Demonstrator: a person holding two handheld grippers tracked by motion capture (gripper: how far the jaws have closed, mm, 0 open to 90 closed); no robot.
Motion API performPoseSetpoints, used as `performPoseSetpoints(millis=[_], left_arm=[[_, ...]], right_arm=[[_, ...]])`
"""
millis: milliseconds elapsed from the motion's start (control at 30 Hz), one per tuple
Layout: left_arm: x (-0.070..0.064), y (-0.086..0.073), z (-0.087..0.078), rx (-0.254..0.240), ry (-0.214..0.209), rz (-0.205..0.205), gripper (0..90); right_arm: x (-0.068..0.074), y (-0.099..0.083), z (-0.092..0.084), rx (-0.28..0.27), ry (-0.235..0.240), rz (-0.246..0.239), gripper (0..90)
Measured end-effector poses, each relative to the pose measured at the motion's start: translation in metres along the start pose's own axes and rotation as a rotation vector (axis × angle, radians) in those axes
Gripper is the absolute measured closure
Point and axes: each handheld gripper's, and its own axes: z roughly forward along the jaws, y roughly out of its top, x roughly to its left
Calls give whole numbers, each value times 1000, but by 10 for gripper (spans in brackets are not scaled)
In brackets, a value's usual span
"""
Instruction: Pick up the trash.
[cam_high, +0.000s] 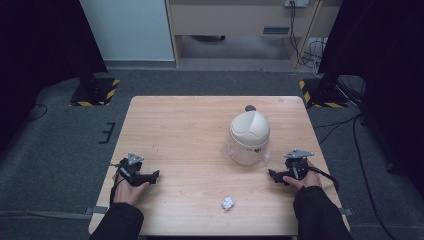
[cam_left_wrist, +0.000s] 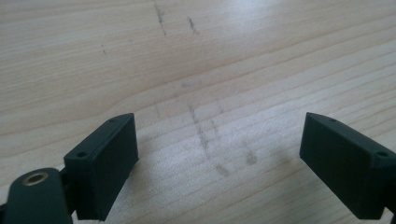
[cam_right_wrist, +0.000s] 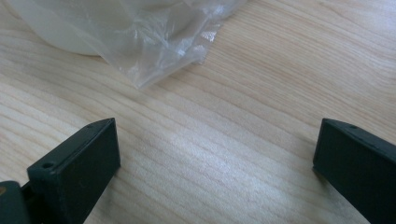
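High view: both tongs, left tongs (cam_high: 153, 176) and right tongs (cam_high: 272, 174), rest on the tabletop (cam_high: 190, 130), bin (cam_high: 248, 137) beside the right. Left gripper view: jaws spread, empty. Right gripper view: jaws spread, bin liner (cam_right_wrist: 159, 42) just ahead; that slippery film could slide from a shallow pinch.

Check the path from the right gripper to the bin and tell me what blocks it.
Nothing visible does. The right gripper rests open on the table just right of the bin, with bare wood between them. The bin's plastic liner spills onto the table ahead of the jaws, apart from them.
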Motion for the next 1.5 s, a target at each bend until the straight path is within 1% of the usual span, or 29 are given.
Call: performPoseSetpoints(millis=[133,167,200,233,267,367,500,600,633,700,833,867,900,1067,1100,1133,1200,1233,1367,1433,1500], left_arm=[[-5,4,-6,-53,-16,1,124],[-5,4,-6,-53,-16,1,126],[-7,6,-9,-69,-22,3,128],[-7,6,-9,-69,-22,3,132],[-10,7,-11,-83,-34,1,138],[-12,8,-13,-91,-41,0,138],[-17,11,-16,-111,-58,13,140],[-20,16,-21,-138,-67,13,143],[-20,16,-21,-138,-67,13,143],[-21,18,-24,-154,-72,13,142],[-24,24,-31,-205,-82,19,134],[-24,24,-31,-205,-82,19,134],[-25,28,-34,-226,-92,15,132],[-31,37,-38,-267,-144,20,132],[-31,37,-38,-267,-144,20,132],[-34,41,-39,-278,-162,36,133],[-38,46,-40,-287,-175,49,133],[-38,46,-40,-287,-175,49,133],[-47,62,-43,-326,-207,65,134],[-50,67,-44,-337,-222,76,138],[-53,73,-44,-343,-227,83,138]], right_arm=[[-1,-2,-2,-2,5,0,8],[-1,-3,-2,-11,5,-5,8],[-2,-4,-3,-9,7,-9,8],[-2,-4,-3,-9,7,-9,8],[-2,-4,-4,-6,11,-8,8],[-2,-5,-4,-8,12,-10,7],[-2,-5,-4,-9,11,-8,8],[-2,-5,-4,-9,12,-9,8],[-2,-5,-4,-7,12,-9,7],[-2,-5,-4,-7,12,-9,7],[-2,-5,-4,-7,12,-9,7],[-2,-5,-4,-7,12,-9,7],[-2,-5,-4,-7,12,-9,7],[-2,-5,-4,-7,11,-10,7],[-2,-5,-4,-7,11,-10,7],[-2,-5,-4,-7,11,-10,7],[-2,-5,-4,-7,11,-10,7],[-2,-5,-4,-7,11,-10,7],[-2,-5,-4,-7,11,-10,7],[-2,-5,-4,-7,11,-10,7],[-2,-5,-4,-7,11,-10,7]])
